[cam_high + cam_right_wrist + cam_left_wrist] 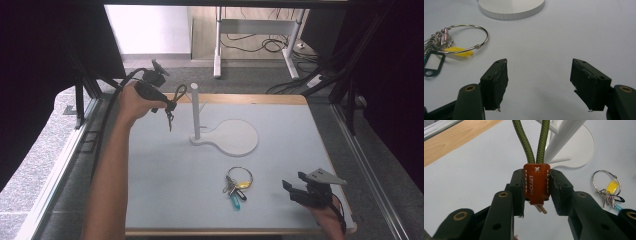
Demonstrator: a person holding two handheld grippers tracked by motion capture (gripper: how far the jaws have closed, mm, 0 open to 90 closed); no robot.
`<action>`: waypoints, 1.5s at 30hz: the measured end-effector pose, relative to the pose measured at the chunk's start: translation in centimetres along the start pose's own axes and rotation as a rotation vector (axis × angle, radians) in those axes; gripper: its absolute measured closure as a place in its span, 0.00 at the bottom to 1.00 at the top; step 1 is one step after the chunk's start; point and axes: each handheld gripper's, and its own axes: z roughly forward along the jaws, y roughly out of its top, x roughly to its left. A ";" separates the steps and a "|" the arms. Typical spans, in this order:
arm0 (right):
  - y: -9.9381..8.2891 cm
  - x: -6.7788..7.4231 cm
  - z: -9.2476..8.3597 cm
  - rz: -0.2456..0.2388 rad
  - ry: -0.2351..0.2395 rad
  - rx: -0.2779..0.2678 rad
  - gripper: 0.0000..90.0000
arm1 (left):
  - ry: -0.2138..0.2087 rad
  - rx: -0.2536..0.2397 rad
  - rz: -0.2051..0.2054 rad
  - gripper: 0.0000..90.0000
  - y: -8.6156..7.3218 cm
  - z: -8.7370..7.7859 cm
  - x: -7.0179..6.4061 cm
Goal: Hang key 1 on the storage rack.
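Left gripper pinched an orange leather tag with green cord loop, raised beside the white post. Its own view revealed the tag's stitching. Right gripper spread, above the counter, near a key ring.

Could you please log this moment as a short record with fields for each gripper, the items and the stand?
left gripper: shut on the brown leather tab of a green cord loop, held up beside the post
right gripper: open, empty, low over the table near its front right corner
key ring: lies flat on the table, with keys, a yellow tag and a blue tag
white stand: round base, upright post, nothing hung on it
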 end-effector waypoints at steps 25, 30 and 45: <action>0.1 0.5 0.0 -0.014 -0.004 -0.008 0.34 | -0.014 0.052 0.008 0.73 -0.3 2.7 -0.6; 0.1 0.5 0.1 -0.013 -0.007 -0.008 0.34 | 0.009 0.054 0.008 0.67 -0.3 3.0 -0.9; 0.3 0.9 0.5 -0.032 -0.002 -0.006 0.34 | 0.014 -0.018 0.046 0.56 -3.5 1.4 -1.8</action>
